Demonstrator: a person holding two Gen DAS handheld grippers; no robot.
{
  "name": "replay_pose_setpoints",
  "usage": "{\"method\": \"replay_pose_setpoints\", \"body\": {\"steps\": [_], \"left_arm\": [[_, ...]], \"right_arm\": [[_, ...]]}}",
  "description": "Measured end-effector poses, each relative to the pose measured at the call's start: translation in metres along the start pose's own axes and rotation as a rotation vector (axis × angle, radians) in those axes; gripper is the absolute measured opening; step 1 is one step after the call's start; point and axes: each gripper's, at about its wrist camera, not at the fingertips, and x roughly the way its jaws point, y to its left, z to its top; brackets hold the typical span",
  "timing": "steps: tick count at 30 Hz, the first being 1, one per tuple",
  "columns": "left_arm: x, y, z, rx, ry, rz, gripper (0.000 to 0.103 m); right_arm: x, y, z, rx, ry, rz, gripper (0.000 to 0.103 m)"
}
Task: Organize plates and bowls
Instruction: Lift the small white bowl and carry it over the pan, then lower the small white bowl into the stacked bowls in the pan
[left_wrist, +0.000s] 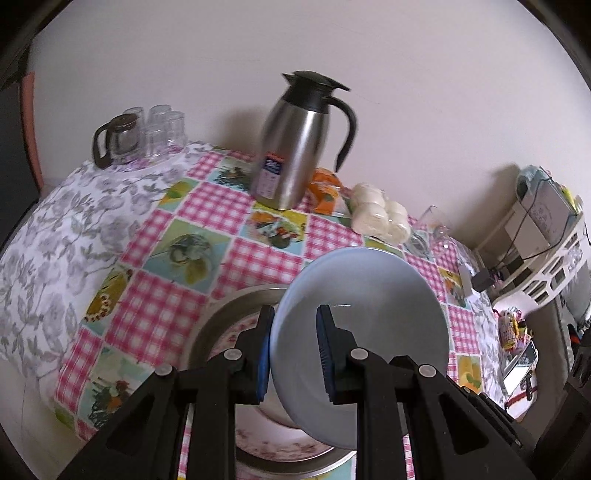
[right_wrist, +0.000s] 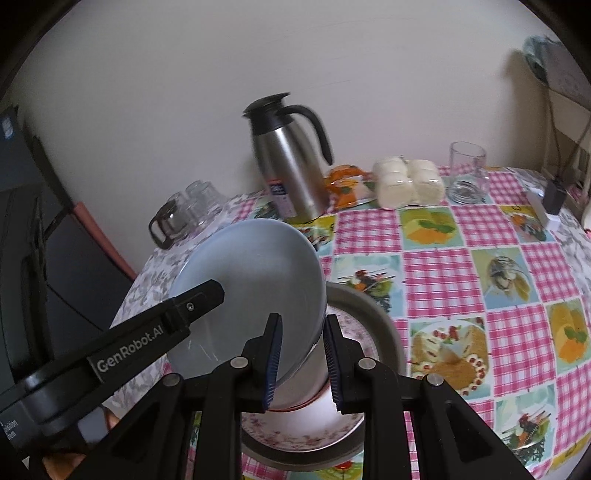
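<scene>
We pinch the blue bowl (left_wrist: 360, 321) by its rim on both sides: our left gripper (left_wrist: 293, 354) clamps one edge, our right gripper (right_wrist: 301, 356) the opposite edge. The bowl hangs tilted above the floral plate (right_wrist: 295, 432), which lies in a metal tray (left_wrist: 221, 314) on the checked tablecloth (right_wrist: 443, 266). Beyond the bowl a steel jug (left_wrist: 291, 147) stands by the wall.

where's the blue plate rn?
Both wrist views: the blue plate is tilted above the floral plate in the metal tray, its rim between the left gripper fingers; right gripper at its opposite edge.
</scene>
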Motion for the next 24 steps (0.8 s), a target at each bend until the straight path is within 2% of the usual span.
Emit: {"method": "replay_pose_setpoints", "body": {"steps": [6, 12, 24], "left_arm": [[0.005, 0.015, -0.006, -0.029, 0.026, -0.015, 0.022], [0.018, 0.020, -0.012, -0.048, 0.067, -0.051, 0.022], [0.030, 0.031, -0.013, -0.082, 0.108, -0.068, 0.022]], "right_arm": [[0.014, 0.011, -0.008, -0.017, 0.042, -0.015, 0.025], [0.021, 0.013, -0.011, -0.033, 0.064, -0.061, 0.027], [0.038, 0.021, -0.016, -0.083, 0.108, -0.159, 0.027]]}}
